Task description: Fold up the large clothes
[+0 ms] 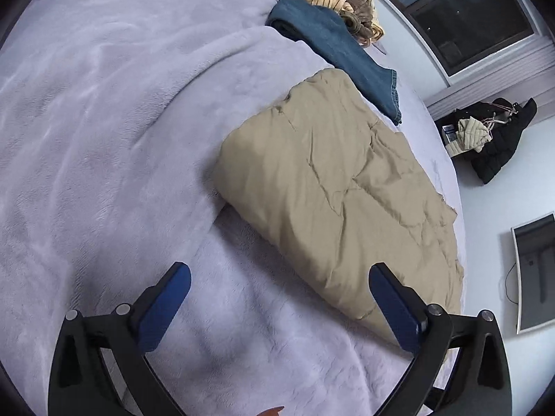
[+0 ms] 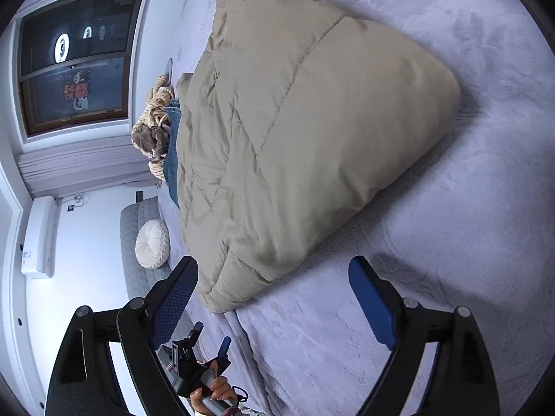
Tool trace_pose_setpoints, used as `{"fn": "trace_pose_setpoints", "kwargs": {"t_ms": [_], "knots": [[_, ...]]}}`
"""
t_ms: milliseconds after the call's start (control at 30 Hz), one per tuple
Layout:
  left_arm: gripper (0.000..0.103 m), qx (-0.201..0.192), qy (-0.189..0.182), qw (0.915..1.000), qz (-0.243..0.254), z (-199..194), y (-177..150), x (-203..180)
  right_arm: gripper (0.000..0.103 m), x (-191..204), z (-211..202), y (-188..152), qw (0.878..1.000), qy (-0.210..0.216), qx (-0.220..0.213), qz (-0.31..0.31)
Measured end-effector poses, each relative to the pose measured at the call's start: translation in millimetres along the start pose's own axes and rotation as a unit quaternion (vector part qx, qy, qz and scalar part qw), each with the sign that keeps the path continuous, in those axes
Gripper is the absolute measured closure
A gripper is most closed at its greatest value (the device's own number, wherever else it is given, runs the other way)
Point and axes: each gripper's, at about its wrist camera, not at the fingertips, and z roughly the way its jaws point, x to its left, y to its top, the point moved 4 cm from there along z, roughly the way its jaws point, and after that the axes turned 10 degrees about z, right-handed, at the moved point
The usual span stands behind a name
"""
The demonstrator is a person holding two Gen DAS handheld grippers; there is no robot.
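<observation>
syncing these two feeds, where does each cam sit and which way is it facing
Left wrist: on the left gripper, angled down over the bed at the folded beige padded coat; its open jaws show.
Right wrist: on the right gripper, angled down at the coat; open jaws, plus the left gripper in a hand.
Shared: coat, bed, jeans, window.

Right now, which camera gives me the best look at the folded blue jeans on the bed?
The left wrist view. There the blue jeans lie nearly whole beyond the beige puffer coat. In the right wrist view only a thin strip of the jeans shows, the rest hidden behind the coat.
</observation>
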Motion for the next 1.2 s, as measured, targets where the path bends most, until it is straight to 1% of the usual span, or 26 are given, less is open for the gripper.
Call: {"fn": "trace_pose_setpoints", "kwargs": {"t_ms": [133,200,267,300,367,400,433,467,500,533,600,633,700,800,867,967,1100,1167,1200], "knots": [[0.001,0.02,-0.036,0.9989,-0.023,37.4,21.0,3.7,0.012,2.0,30.9,1.6,1.0,0.011,0.001,0.011],[0.001,0.02,-0.051,0.998,-0.03,52.9,32.8,0.8,0.012,5.9,46.0,6.0,1.0,0.021,-0.003,0.014],[0.002,0.014,-0.051,0.998,-0.033,61.8,43.0,-2.2,0.012,7.2,52.7,9.9,0.999,0.034,-0.014,0.02],[0.01,0.007,-0.047,0.9982,-0.036,64.5,49.2,-2.9,0.012,8.9,57.4,13.9,0.998,0.041,-0.02,0.03],[0.036,-0.004,-0.037,0.9983,-0.045,69.2,60.8,-0.7,0.012,9.4,62.3,21.0,0.997,0.052,-0.033,0.052],[0.062,-0.006,-0.044,0.9978,-0.05,71.0,64.9,2.2,0.017,9.2,64.7,24.9,0.995,0.059,-0.039,0.065],[0.075,-0.007,-0.058,0.9967,-0.056,72.4,68.6,3.1,0.039,9.4,66.5,27.9,0.994,0.063,-0.043,0.073],[0.078,-0.011,-0.064,0.9963,-0.056,70.6,71.1,2.0,0.057,8.0,66.0,29.4,0.994,0.055,-0.047,0.076],[0.081,-0.015,-0.059,0.9974,-0.04,66.5,72.3,-3.3,0.068,5.1,65.9,31.5,0.995,0.043,-0.045,0.077],[0.083,-0.022,-0.044,0.9987,-0.012,60.5,72.4,-11.1,0.076,3.6,64.5,31.6,0.995,0.045,-0.043,0.076],[0.085,-0.037,-0.016,0.998,0.049,44.4,69.7,-28.6,0.081,8.3,60.0,27.6,0.997,0.037,-0.043,0.053],[0.085,-0.041,-0.013,0.9968,0.066,36.1,66.0,-34.0,0.083,11.8,56.9,24.9,0.998,0.031,-0.041,0.039],[0.085,-0.045,-0.016,0.9953,0.084,19.6,58.4,-39.2,0.083,15.1,48.8,20.4,0.999,0.025,-0.039,0.025],[0.085,-0.041,-0.024,0.9944,0.094,-5.4,40.1,-39.1,0.084,13.3,32.1,10.9,0.999,0.022,-0.032,0.014],[0.085,-0.034,-0.022,0.9943,0.098,-21.0,23.7,-37.3,0.084,8.6,19.2,1.3,0.999,0.017,-0.026,0.01],[0.085,-0.017,-0.015,0.9944,0.103,-45.3,-9.4,-29.2,0.084,-4.3,-2.3,-18.9,1.0,0.006,-0.013,0.008],[0.085,0.019,-0.011,0.9957,0.09,-66.1,-59.1,-6.8,0.084,-28.2,-32.0,-48.9,1.0,-0.004,0.003,0.019],[0.082,0.039,-0.002,0.9961,0.079,-66.6,-80.1,7.0,0.084,-42.5,-44.2,-62.5,1.0,-0.008,0.012,0.026],[0.076,0.049,0.008,0.9959,0.076,-63.8,-87.6,13.4,0.083,-48.9,-47.6,-66.4,0.999,-0.01,0.016,0.029]]}}
